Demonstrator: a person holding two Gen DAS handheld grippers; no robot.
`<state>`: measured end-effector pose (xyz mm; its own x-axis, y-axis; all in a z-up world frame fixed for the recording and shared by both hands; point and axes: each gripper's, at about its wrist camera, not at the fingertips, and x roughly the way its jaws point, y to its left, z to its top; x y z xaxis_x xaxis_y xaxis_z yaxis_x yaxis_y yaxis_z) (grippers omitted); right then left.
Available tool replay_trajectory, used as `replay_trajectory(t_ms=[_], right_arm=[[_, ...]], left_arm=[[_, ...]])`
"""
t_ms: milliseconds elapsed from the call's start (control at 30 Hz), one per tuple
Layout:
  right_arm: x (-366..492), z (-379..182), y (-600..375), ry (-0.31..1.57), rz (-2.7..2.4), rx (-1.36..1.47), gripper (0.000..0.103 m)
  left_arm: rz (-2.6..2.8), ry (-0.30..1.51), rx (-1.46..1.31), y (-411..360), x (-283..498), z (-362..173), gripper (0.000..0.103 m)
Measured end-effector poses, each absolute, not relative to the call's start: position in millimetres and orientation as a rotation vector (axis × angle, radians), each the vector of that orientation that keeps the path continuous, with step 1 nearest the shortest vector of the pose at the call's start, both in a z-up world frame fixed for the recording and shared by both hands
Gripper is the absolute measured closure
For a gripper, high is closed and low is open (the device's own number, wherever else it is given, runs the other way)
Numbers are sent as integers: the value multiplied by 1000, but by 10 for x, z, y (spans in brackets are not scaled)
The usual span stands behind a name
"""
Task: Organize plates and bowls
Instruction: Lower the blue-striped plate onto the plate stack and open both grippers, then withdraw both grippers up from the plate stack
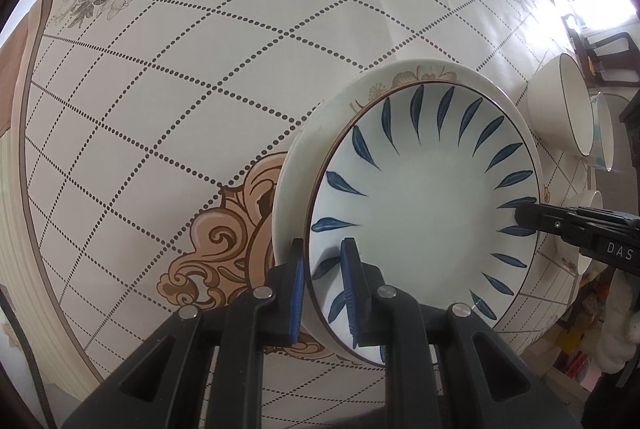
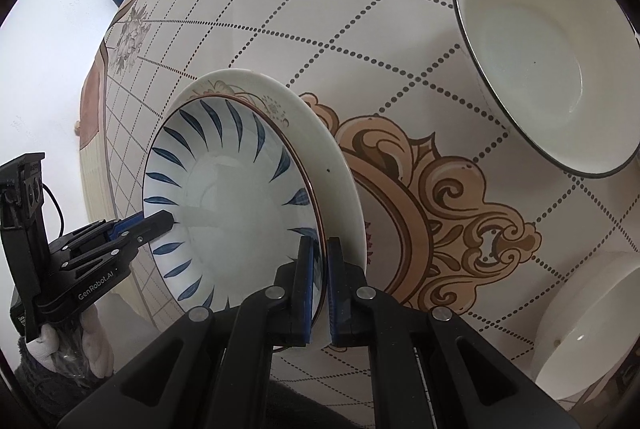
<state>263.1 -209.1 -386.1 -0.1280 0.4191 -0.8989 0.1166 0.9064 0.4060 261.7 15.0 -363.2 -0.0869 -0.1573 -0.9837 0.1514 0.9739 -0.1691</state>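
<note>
Left hand-held gripper (image 1: pixel 322 293) clamps one rim of the blue-leaf bowl (image 1: pixel 420 213); right hand-held gripper (image 2: pixel 319 285) clamps the opposite rim, bowl nested in a floral plate (image 2: pixel 320 149) on the table (image 1: pixel 200 89). Right wrist view alone shows the black-rimmed bowl's (image 2: pixel 536 69) interior.

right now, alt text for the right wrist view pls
The right gripper is shut on the near rim of a blue-leaf plate sitting over a larger floral plate, while the left gripper grips its opposite rim. A dark-rimmed white bowl stands at upper right on the patterned tablecloth.
</note>
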Motion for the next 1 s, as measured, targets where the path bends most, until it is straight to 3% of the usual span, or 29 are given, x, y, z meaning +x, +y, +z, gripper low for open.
replay_trajectory(t_ms=[433, 533, 600, 733, 800, 867, 933, 1000], right_arm=[[2719, -3826, -2036, 1700, 214, 369, 91], [2711, -3802, -2006, 1705, 206, 376, 78], [2701, -3747, -1975, 1697, 216, 378, 60], [2642, -3519, -1846, 1644, 200, 262, 40], [2585, -3376, -1767, 1606, 180, 189, 20], [2512, -3241, -1702, 1571, 163, 140, 6], [2418, -3105, -1668, 1536, 150, 112, 5], [2312, -2965, -1656, 1504, 133, 91, 5]], left_arm=[[-177, 1631, 33, 70, 2550, -3589, 87], [-163, 1618, 45, 46, 2493, -3537, 87], [-155, 1606, 42, 40, 2457, -3484, 85], [-129, 1536, 62, 12, 2352, -3243, 69], [-118, 1491, 72, -3, 2288, -3097, 66], [-121, 1465, 64, 0, 2226, -2962, 49], [-114, 1426, 63, 3, 2189, -2796, 23], [-100, 1384, 56, 27, 2142, -2637, 21]])
